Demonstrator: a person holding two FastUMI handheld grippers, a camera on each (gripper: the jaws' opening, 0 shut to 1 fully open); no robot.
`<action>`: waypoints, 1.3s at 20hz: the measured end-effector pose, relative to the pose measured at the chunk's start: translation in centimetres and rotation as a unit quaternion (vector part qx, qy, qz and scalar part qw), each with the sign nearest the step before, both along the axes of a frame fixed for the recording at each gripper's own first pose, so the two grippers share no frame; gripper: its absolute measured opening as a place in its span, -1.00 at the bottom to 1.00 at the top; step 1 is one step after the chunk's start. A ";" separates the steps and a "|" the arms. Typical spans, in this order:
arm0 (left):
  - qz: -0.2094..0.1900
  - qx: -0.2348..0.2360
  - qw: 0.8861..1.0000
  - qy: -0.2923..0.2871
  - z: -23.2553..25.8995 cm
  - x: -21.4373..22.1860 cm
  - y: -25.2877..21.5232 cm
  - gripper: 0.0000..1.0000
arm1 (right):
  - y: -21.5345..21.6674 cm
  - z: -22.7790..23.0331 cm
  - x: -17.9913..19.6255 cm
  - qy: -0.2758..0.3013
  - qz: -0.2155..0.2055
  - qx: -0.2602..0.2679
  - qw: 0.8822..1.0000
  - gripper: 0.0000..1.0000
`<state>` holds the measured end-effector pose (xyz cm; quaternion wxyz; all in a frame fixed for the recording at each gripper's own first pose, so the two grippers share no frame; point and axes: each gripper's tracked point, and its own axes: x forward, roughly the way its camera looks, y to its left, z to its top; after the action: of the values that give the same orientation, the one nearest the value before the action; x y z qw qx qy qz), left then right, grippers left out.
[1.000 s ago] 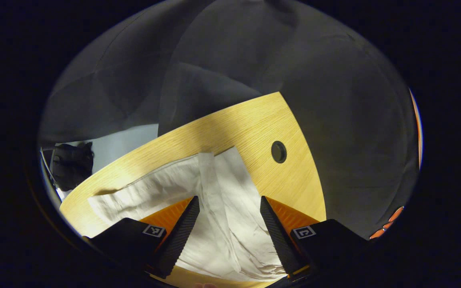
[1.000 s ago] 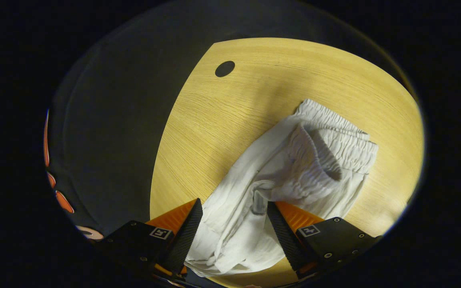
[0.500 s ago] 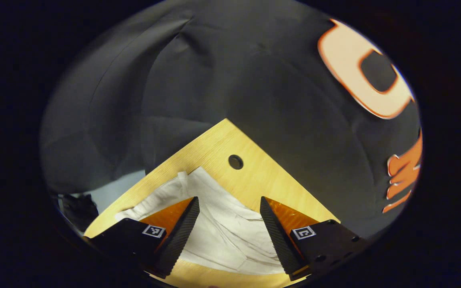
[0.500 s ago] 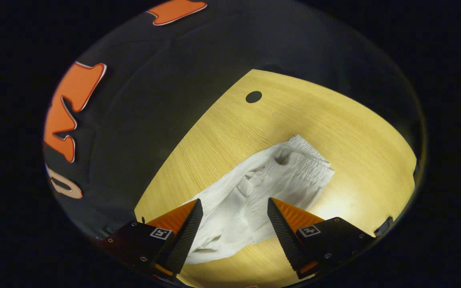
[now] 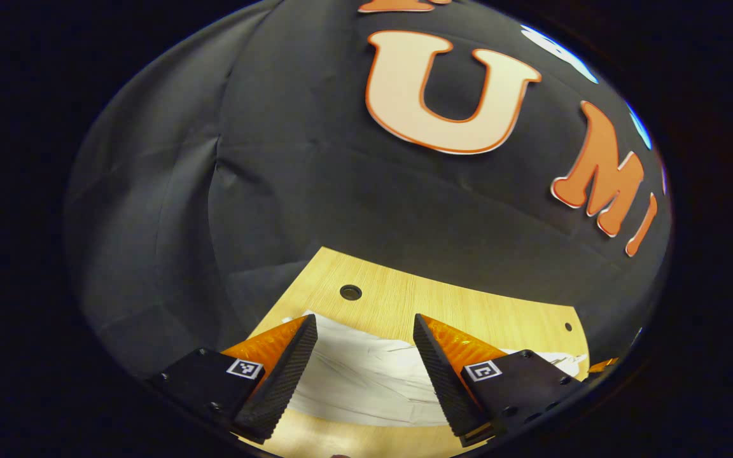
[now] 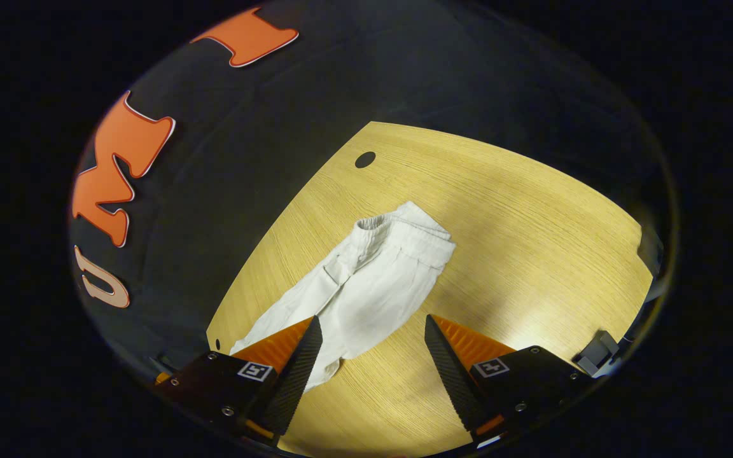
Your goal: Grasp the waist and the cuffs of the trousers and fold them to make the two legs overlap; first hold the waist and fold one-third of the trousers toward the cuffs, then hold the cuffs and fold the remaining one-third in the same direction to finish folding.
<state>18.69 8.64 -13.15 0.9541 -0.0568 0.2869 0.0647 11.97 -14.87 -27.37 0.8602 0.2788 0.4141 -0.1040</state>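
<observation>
soft white cloth trousers [image 6: 366, 280], a bit wrinkly, with a bunched stretchy waist [image 6: 404, 229]. light wood table [image 6: 519, 229], smooth and matt, with thin grain lines and a small round hole [image 6: 364, 159]. dull black cloth wall [image 5: 315, 191], creased in folds. ridged, rough-looking fingers [image 5: 284, 375] on the gripper.

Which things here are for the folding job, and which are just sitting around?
For the job:
white trousers
left gripper, open
right gripper, open

Just there:
wooden table
round hole in the table
small grey clip at the table edge
</observation>
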 end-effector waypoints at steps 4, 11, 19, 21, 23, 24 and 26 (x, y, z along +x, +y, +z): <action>-0.047 0.051 0.997 -0.012 0.8 0.1 -1.3 1.00 | -1.5 -2.1 -1.3 -0.002 -0.043 0.033 0.999 0.97; -0.063 0.068 0.995 -0.022 1.1 -0.6 -2.1 0.98 | -3.5 -5.6 1.5 -0.009 -0.090 0.070 0.993 0.97; -0.047 0.091 0.995 -0.019 1.4 -0.3 -1.8 0.97 | -5.9 -7.5 6.9 -0.013 -0.113 0.064 0.991 0.97; -0.040 0.095 0.995 -0.016 1.2 -0.4 -1.2 0.98 | -6.0 -7.9 7.8 -0.011 -0.113 0.063 0.992 0.97; -0.033 0.093 0.995 -0.015 1.1 -0.3 -1.1 0.98 | -5.7 -7.9 8.7 -0.018 -0.118 0.074 0.990 0.97; -0.029 0.092 0.995 -0.012 1.0 -0.3 -1.0 0.92 | -5.7 -7.9 9.1 -0.020 -0.122 0.076 0.989 0.97; -0.019 0.093 0.995 -0.008 1.0 -0.3 -0.8 0.98 | -6.3 -8.3 8.8 -0.021 -0.128 0.072 0.989 0.88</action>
<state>18.34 7.88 -12.16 0.9586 0.0375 0.2729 0.0721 20.74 -21.14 -35.64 0.8261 0.3931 0.3630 -0.1771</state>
